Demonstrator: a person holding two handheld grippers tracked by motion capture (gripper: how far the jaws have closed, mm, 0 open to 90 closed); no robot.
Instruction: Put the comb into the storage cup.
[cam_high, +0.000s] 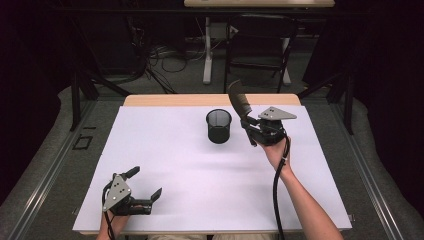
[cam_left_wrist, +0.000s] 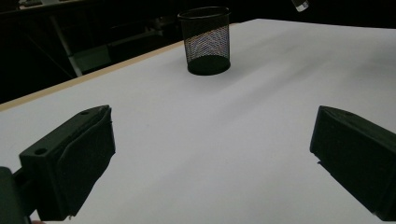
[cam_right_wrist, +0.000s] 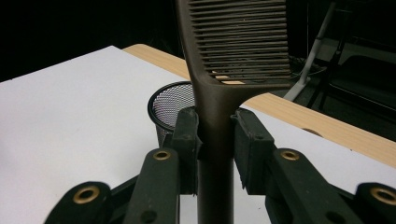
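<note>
Right gripper (cam_high: 250, 131) is clamped on the handle of a dark brown comb (cam_right_wrist: 236, 51), jaws pinching it from both sides just below where the teeth start; comb stands roughly upright, toothed end up, held in the air just to the right of the black mesh cup (cam_high: 219, 126); cup sits upright on the white table sheet (cam_high: 165, 150) toward the far middle, appears empty from what shows. Left gripper (cam_high: 149, 186) rests low at the near-left corner, jaws wide apart, holding nothing, well apart from the cup.

Step in hand looks like dropping the comb into the cup; to do it well: carry the comb over the cup mouth, centre the handle's lower end inside the rim before lowering; keep it near vertical so it doesn't catch the mesh wall; the cup is light and may tip or slide if nudged sideways, so go straight down; release only once the handle is well inside; left could steady the cup if needed.
</note>
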